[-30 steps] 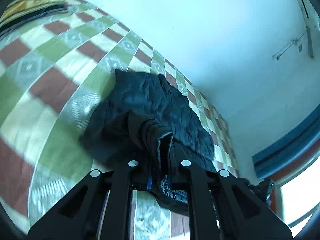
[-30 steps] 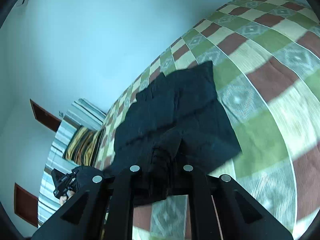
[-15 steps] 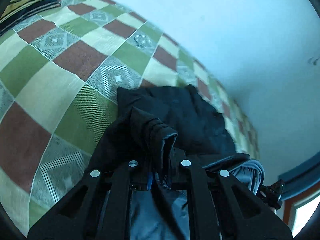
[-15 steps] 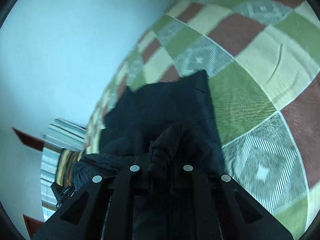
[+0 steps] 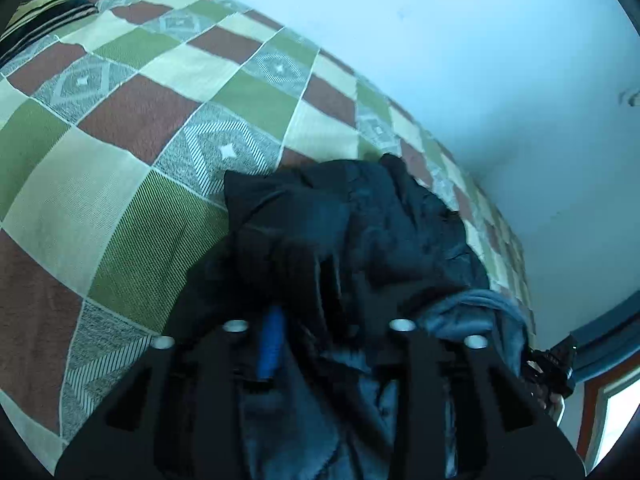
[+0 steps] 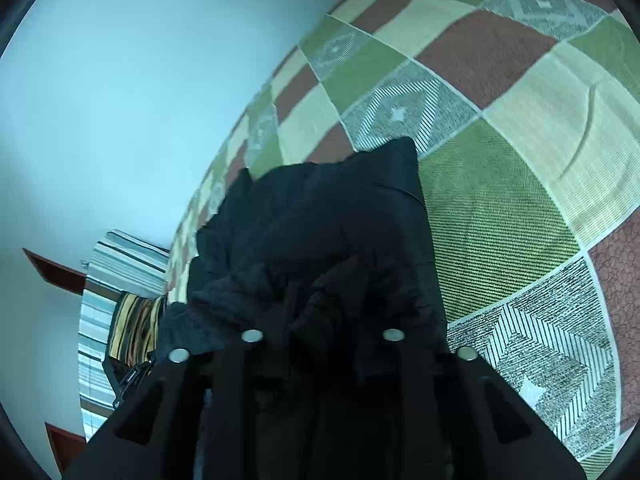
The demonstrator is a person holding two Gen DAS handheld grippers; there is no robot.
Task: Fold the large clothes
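Note:
A black padded jacket (image 5: 360,216) lies bunched on the checked bedspread (image 5: 120,120), folded over itself with its grey-blue lining (image 5: 472,312) showing. My left gripper (image 5: 320,320) has its jaws spread apart, with a fold of the jacket loose between them. The jacket also shows in the right wrist view (image 6: 320,216) on the bedspread (image 6: 520,120). My right gripper (image 6: 320,332) also has its jaws spread, with jacket fabric bunched between them. The other gripper (image 5: 552,364) shows at the far right of the left wrist view.
A striped pillow (image 5: 44,8) lies at the head of the bed, also seen in the right wrist view (image 6: 132,320). A pale wall (image 5: 440,40) runs along the far side of the bed. A window (image 5: 616,408) is at the lower right.
Both grippers carried the jacket's near edge forward over the rest, exposing the lining. Both sets of jaws have spread apart from their closed pinch on the fabric.

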